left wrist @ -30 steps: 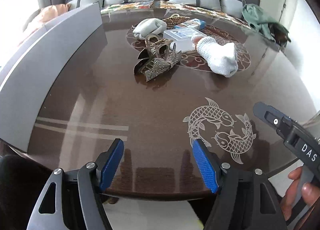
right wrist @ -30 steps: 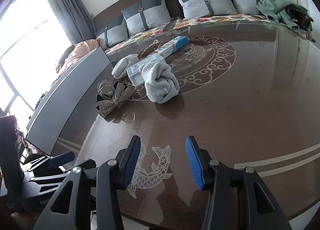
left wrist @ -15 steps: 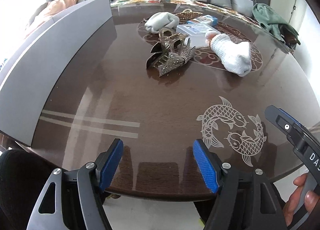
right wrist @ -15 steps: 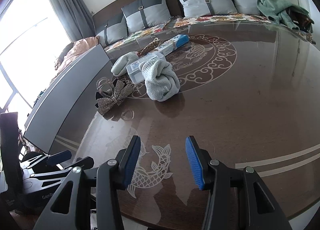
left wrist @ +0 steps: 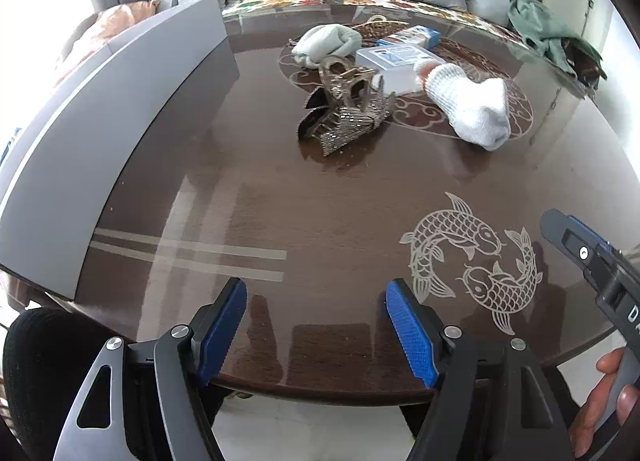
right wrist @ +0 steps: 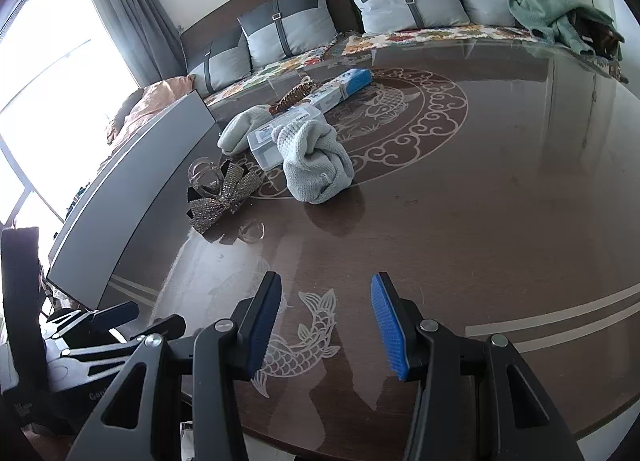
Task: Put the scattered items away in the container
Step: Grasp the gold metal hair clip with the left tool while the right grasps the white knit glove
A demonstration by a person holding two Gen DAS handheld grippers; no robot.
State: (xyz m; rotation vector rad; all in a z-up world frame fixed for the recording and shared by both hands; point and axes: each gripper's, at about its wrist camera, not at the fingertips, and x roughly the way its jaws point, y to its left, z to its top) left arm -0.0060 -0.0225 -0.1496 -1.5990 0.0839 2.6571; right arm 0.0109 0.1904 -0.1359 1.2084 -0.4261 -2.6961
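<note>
Hovering apart, both tongs (left wrist: 316, 325) (right wrist: 326, 321) gape over the table (left wrist: 280, 201).

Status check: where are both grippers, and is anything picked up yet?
Left gripper and right gripper open, empty, at near table edge. Rhinestone bow clip, white sock, clear box untouched mid-table. Path to them unobstructed.

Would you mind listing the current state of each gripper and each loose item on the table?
left gripper: open, empty, at the near table edge.
right gripper: open, empty, over the fish inlay.
white sock: bunched, on the table.
pale green sock: bunched, on the table.
rhinestone bow clip: on the table.
clear plastic box: lid on.
blue and white carton: lying flat.
</note>
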